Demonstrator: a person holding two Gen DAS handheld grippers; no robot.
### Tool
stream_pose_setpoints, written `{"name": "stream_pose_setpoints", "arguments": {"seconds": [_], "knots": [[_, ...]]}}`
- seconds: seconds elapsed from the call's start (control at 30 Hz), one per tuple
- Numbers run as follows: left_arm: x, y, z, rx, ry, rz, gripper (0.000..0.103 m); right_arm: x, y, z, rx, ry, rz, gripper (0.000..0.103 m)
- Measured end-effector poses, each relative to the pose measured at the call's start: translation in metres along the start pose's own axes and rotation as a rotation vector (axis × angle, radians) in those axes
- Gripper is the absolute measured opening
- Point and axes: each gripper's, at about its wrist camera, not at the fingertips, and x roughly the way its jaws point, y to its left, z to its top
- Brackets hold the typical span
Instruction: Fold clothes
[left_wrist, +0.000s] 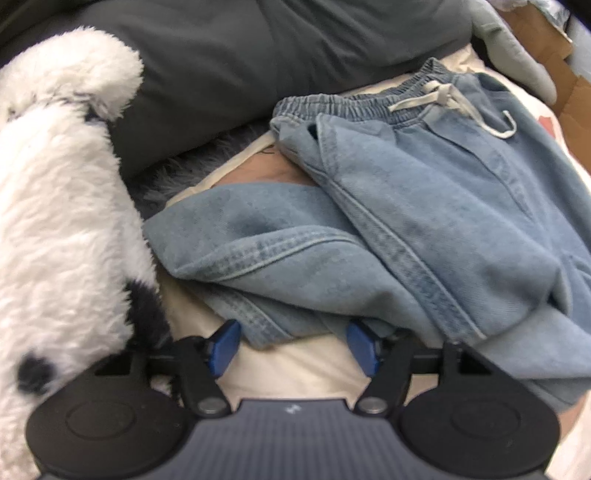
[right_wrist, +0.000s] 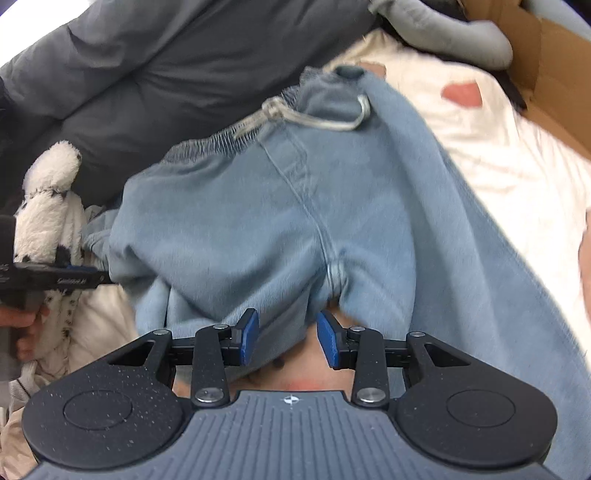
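Lying between spread fingers (right_wrist: 251, 334): jeans (right_wrist: 295, 206).

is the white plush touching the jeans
Cannot tell. In the left wrist view the plush sits right beside the jeans, their edges meeting near a dark furry patch, but no plain contact or gap shows. The right wrist view is too blurred.

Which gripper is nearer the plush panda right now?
Left. The left gripper sits right beside the plush panda, whose fur brushes its left side. The right gripper is at the jeans' crotch, with denim between it and the toy.
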Motion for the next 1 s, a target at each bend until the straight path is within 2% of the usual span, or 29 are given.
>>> {"name": "stream_pose_setpoints", "arguments": {"seconds": [0.17, 0.2, 0.23, 0.33, 0.43, 0.6, 0.67, 0.73, 0.9, 0.93, 1.0], "knots": [[0.0, -0.003, -0.002, -0.001, -0.015, 0.003, 0.068, 0.001, -0.003, -0.02, 0.048, 0.022, 0.016, 0.042], [0.0, -0.003, -0.002, -0.001, -0.018, 0.004, 0.062, 0.002, -0.003, -0.023, 0.053, 0.03, 0.018, 0.042], [0.0, -0.004, -0.003, -0.002, -0.021, 0.005, 0.045, 0.003, -0.003, -0.027, 0.058, 0.037, 0.02, 0.042], [0.0, -0.006, -0.004, -0.002, -0.03, 0.007, 0.022, 0.005, -0.002, -0.034, 0.06, 0.05, 0.028, 0.042], [0.0, -0.008, -0.005, -0.003, -0.038, 0.009, 0.017, 0.004, 0.0, -0.039, 0.058, 0.054, 0.046, 0.042], [-0.024, -0.016, -0.011, 0.009, -0.018, -0.047, 0.012, -0.003, 0.009, -0.048, 0.052, 0.054, 0.084, 0.042], [-0.034, -0.021, -0.015, 0.015, -0.007, -0.07, 0.007, -0.008, 0.014, -0.052, 0.046, 0.051, 0.103, 0.042], [-0.044, -0.027, -0.022, 0.016, 0.009, -0.1, 0.001, -0.013, 0.018, -0.054, 0.036, 0.049, 0.12, 0.042], [-0.067, -0.054, -0.04, 0.068, 0.035, -0.227, 0.0, -0.022, 0.029, -0.059, -0.004, 0.048, 0.158, 0.042], [-0.069, -0.06, -0.042, 0.08, 0.037, -0.236, 0.0, -0.023, 0.03, -0.059, -0.006, 0.048, 0.163, 0.042], [-0.07, -0.065, -0.045, 0.09, 0.039, -0.204, 0.0, -0.025, 0.032, -0.058, -0.009, 0.048, 0.173, 0.042]]}}
